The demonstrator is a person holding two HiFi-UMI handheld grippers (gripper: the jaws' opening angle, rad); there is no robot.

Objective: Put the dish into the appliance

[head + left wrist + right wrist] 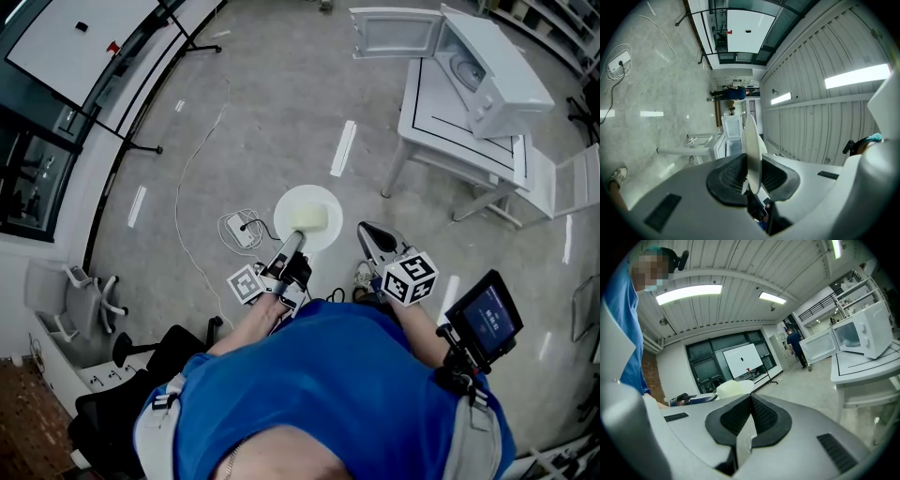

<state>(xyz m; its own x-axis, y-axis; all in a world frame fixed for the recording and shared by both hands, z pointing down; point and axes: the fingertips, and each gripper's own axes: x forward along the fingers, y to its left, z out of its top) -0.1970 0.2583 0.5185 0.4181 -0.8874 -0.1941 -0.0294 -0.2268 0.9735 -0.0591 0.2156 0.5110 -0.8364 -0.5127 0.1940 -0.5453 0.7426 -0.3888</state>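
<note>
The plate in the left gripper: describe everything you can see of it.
The round pale cream plate looks smooth and glazed, with a thin rim and a yellowish patch on top that cannot be identified. It is held roughly level in the air above the grey floor. It touches only the left gripper, whose jaws are clamped on its near edge. The left gripper view shows it edge-on between the pads.

1. I count two tools: my left tool (298, 234) and my right tool (367, 232).
2. One dish (309, 199).
3. One microwave (497, 70), with one door (394, 33).
4. One bench (441, 127).
5. One whiteboard (80, 42).
6. One power strip (240, 230).
7. One screen (486, 317).
</note>
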